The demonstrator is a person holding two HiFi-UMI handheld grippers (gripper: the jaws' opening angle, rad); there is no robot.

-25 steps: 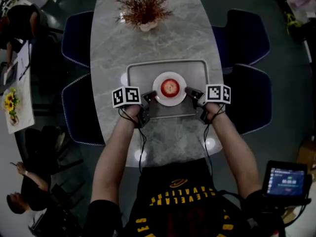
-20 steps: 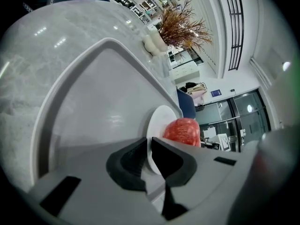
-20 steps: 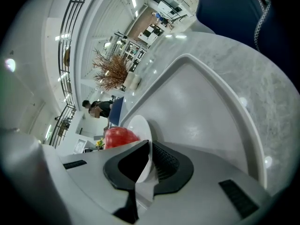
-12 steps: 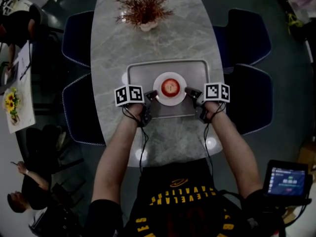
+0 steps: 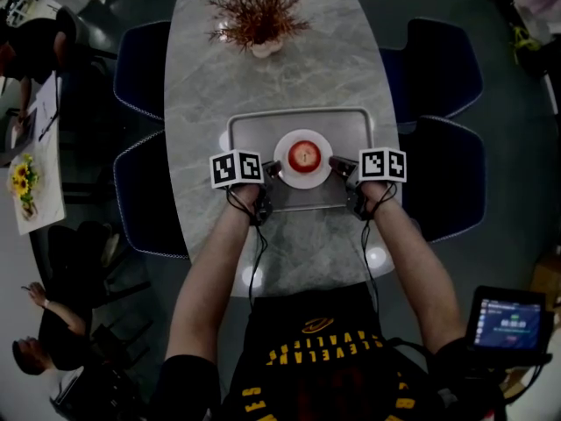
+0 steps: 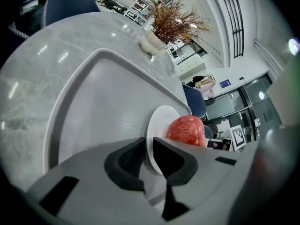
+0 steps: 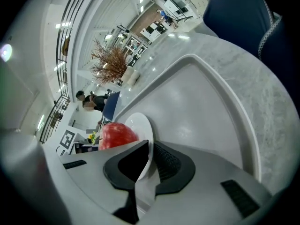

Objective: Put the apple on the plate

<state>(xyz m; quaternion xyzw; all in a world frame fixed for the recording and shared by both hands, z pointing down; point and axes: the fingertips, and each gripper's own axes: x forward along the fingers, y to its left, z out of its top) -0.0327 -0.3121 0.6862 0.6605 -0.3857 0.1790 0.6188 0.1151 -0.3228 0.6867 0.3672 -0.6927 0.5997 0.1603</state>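
apple (image 5: 302, 155) on plate (image 5: 287, 173): looks done | left tongs (image 5: 273, 171), 9 o'clock: opening, rim between | right tongs (image 5: 337, 163), 3 o'clock: pinching rim

I read the table (image 5: 263, 68) as polished, marble-look stone and the tray (image 5: 351, 128) as smooth matt metal. The plate (image 5: 302, 179) looks glossy, the apple (image 5: 302, 155) faintly shiny.

We record a red speckled apple (image 5: 302, 155), a plain white round plate (image 5: 302, 135), a matte grey rectangular tray (image 5: 250, 130).
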